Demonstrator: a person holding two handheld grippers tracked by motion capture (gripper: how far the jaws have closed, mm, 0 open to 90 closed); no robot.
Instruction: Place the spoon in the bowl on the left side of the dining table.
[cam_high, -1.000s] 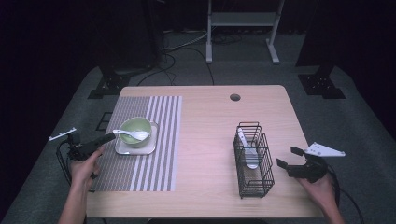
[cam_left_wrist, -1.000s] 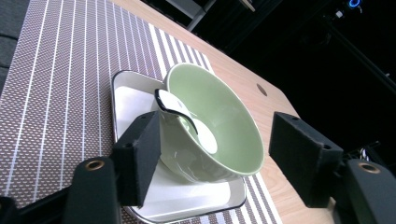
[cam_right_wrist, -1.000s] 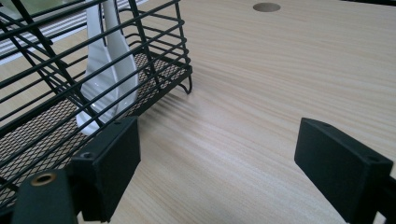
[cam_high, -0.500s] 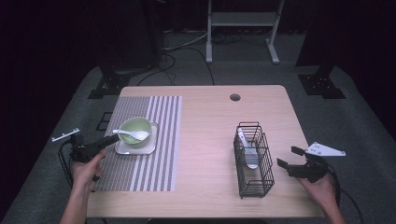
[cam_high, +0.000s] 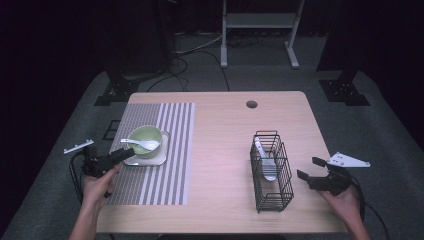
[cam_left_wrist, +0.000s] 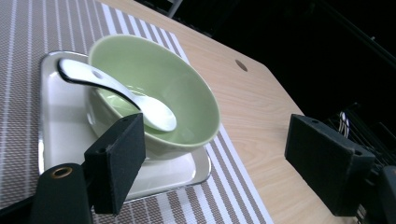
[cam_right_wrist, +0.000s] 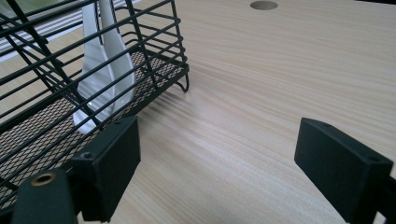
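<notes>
A pale green bowl stands on a small silver tray on the striped placemat. A white spoon rests in the bowl, handle over the rim toward the left. My left gripper is just left of the tray, pointing at the bowl. Its jaws have just been opening and grip nothing. My right gripper is open over bare wood, right of a black wire basket that holds another white spoon.
The wooden table has a round cable hole near its far edge. Dark floor, cables and a white stand's legs lie beyond the table. Bare wood spans the gap between the placemat and the basket.
The left gripper has shifted slightly beside the tray and its jaws stand wider. The spoon stays in the bowl. The right gripper has not moved.
</notes>
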